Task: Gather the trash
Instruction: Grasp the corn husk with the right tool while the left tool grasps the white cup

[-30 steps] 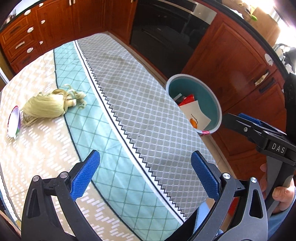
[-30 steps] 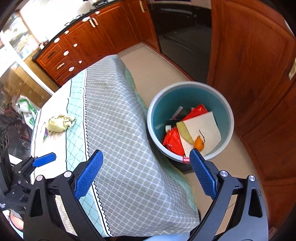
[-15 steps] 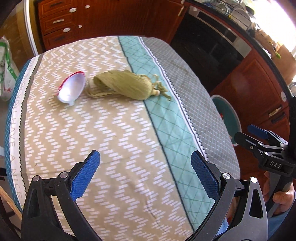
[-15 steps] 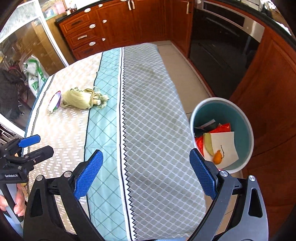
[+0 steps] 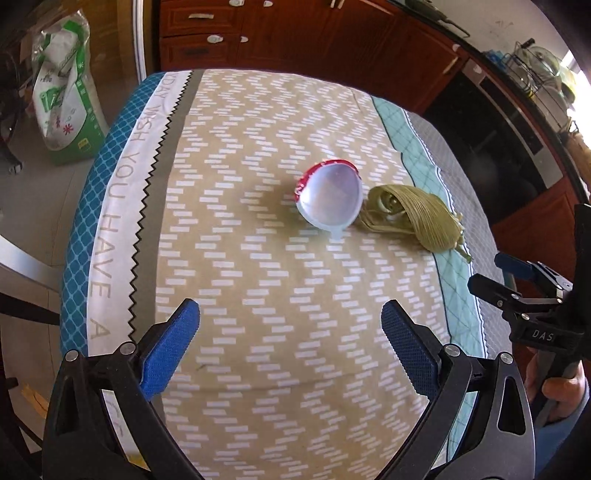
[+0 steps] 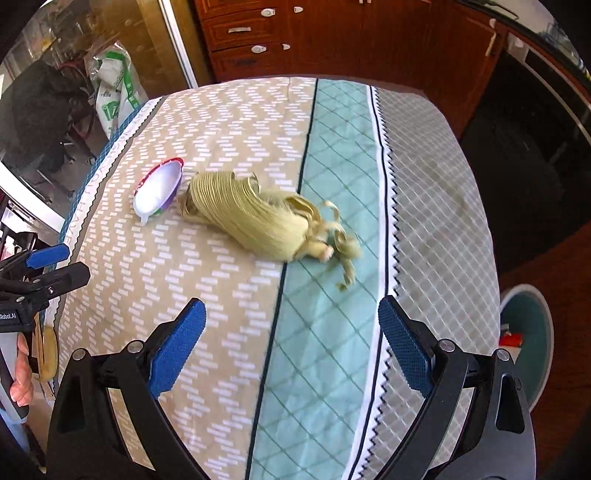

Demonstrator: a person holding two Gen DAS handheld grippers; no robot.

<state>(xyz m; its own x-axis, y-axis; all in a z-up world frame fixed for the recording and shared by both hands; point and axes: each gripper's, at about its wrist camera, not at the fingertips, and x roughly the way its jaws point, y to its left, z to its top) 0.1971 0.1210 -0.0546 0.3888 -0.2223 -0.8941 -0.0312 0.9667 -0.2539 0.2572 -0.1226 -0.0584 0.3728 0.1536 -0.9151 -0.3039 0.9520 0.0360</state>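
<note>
Your bench (image 5: 236, 206) fills both views, draped in a patterned tablecloth (image 6: 332, 332) with tan zigzag, teal diamond and grey lattice bands. Dark wooden cabinets (image 5: 295, 33) stand behind it, and a black oven front (image 6: 524, 155) sits to the right. On the floor past the bench's right edge, the right wrist view catches part of the teal trash bin (image 6: 532, 332) with something red inside.

Both pieces of trash lie near the middle of the bench, well ahead of your fingers. The corn husk (image 6: 255, 218) (image 5: 417, 218) rests on its side across the seam between the tan and teal bands, its frayed tips trailing onto the teal. Just beside its open end, touching or nearly so, lies the foil lid (image 5: 330, 197) (image 6: 159, 188), white side up, red rim, tilted on edge.

Your left gripper (image 5: 290, 345) hangs over the near tan part of the cloth, fingers spread wide and holding nothing; the lid lies straight ahead between their lines, the husk ahead and to the right. Your right gripper (image 6: 291, 343) is likewise spread and empty, over the tan-teal seam, with the husk directly ahead and the lid further left. Nothing stands between either gripper and the trash.

A green-and-white bag (image 5: 62, 99) leans on the floor beyond the bench's far left corner.
</note>
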